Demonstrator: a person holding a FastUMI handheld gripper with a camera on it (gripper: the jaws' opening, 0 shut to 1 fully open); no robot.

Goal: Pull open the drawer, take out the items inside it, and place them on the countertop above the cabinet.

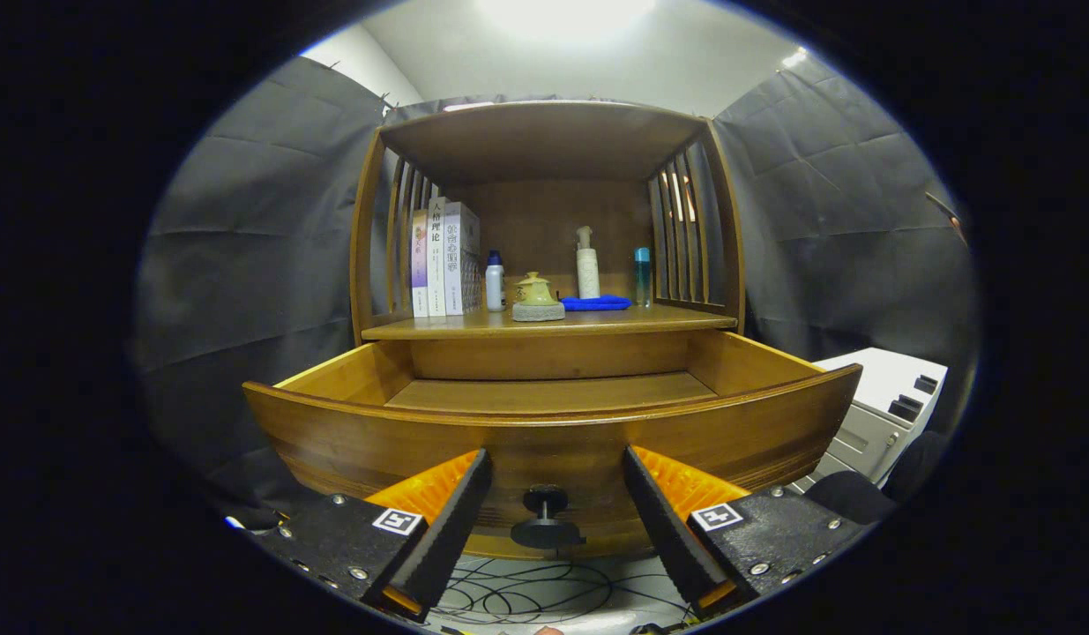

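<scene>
My tool (553,494) is spread wide, its 2 fingers (460,511) standing apart on either side of the drawer knob (545,511) and gripping nothing. The knob sits in the gap between them, touching neither finger as far as I can see.

The drawer (553,432) is pulled out toward me, its curved front just beyond the fingertips. I see bare wood on the part of the drawer floor that shows; the near part is hidden behind the front panel, so I cannot tell if anything lies there.

Above the drawer is the desk (553,324) of the cabinet (544,141), roofed by a top board and flanked by slatted sides. On the desk, taking the knob as my mark: 3 books (443,260) stand upright far up and to the left, with a white bottle (495,282) just beside them. Nearly straight above the knob sits a small yellowish lidded pot (537,298) on a round base. Right of it lies a folded blue cloth (595,302), with a pale pump bottle (587,265) behind it and a slim teal bottle (642,275) farther right.

Black cables (526,595) lie on the floor below the knob. A white unit (888,397) stands to the right of the drawer.
</scene>
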